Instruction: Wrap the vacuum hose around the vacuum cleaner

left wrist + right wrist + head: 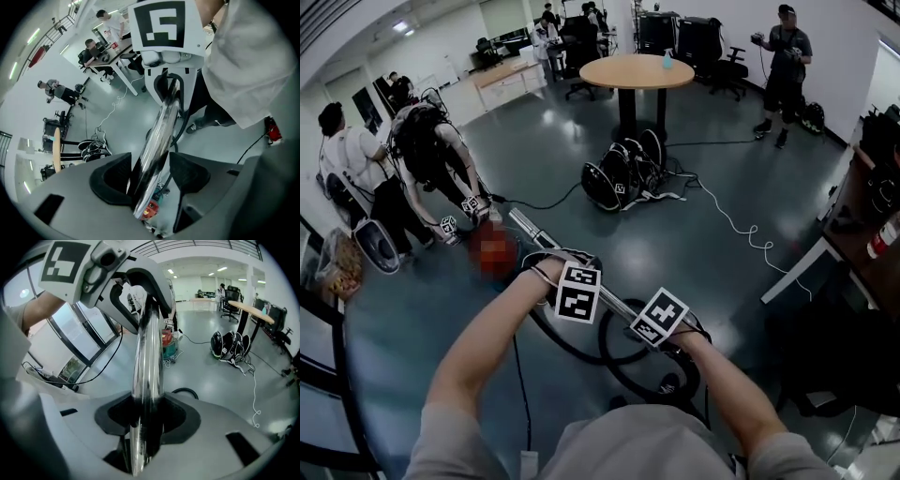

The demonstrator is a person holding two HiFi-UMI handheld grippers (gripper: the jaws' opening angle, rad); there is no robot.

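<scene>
A chrome vacuum tube [525, 228] slants from the red vacuum cleaner [494, 251] on the floor back toward me. My left gripper [548, 265] stands open around the tube [161, 126]: the tube lies against one pad, with a gap at the other. Lower on the same tube [147, 357], my right gripper [675, 330] is shut on it, both pads pressing the metal. The black hose [581, 349] lies in loops on the floor under my hands. Seen from the right gripper [147, 416], the left gripper [136, 282] is farther up the tube, and the cleaner [168, 341] stands beyond.
A black pile of bags [623, 173] and a white cable [741, 225] lie on the floor ahead, before a round table [637, 70]. Two people [431, 150] bend over at the left; another person [786, 56] stands far right. A desk [853, 244] is on the right.
</scene>
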